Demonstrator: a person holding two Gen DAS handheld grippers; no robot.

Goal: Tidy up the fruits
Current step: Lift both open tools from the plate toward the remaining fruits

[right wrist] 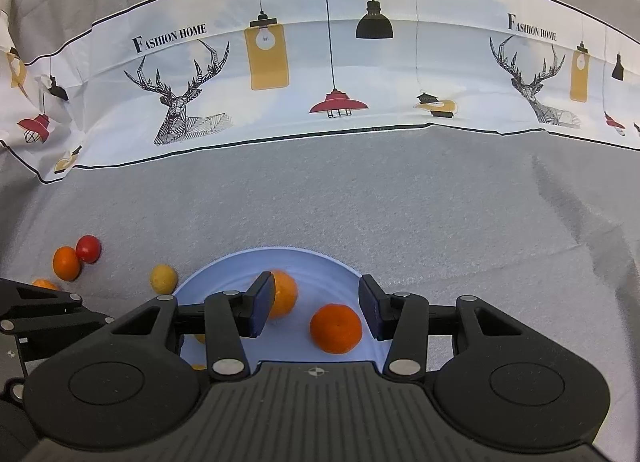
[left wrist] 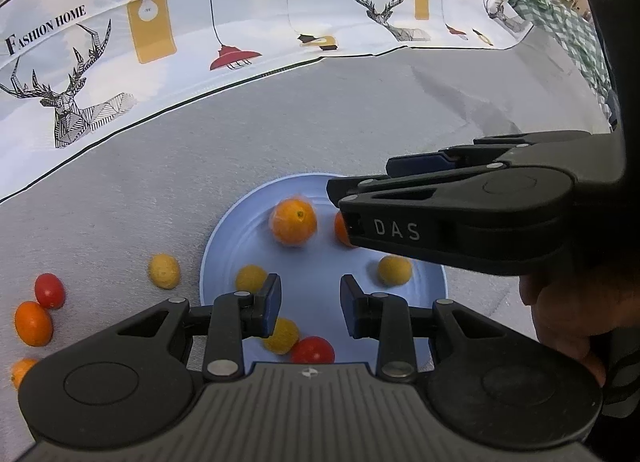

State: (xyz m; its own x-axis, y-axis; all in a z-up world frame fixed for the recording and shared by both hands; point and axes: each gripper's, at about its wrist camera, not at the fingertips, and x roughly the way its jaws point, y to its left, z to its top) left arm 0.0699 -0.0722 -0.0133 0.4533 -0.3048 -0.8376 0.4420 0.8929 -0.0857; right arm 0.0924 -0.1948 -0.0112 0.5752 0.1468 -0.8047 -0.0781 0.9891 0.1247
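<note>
A pale blue plate (left wrist: 320, 274) lies on grey cloth. On it are a blurred orange (left wrist: 294, 221), a second orange (right wrist: 336, 328) partly hidden in the left view, several yellow fruits (left wrist: 395, 270) and a red tomato (left wrist: 313, 350). My left gripper (left wrist: 310, 308) is open and empty above the plate's near side. My right gripper (right wrist: 316, 308) is open and empty above the plate; the second orange sits between its fingers and the blurred orange (right wrist: 283, 298) behind its left finger (right wrist: 262, 304). It shows from the side in the left wrist view (left wrist: 360, 197).
Left of the plate on the cloth lie a yellow fruit (left wrist: 164, 270), a red tomato (left wrist: 49, 290) and two oranges (left wrist: 33, 323). A printed deer-and-lamp cloth (right wrist: 320, 73) stands behind. A green checked cloth (left wrist: 568, 21) is at far right.
</note>
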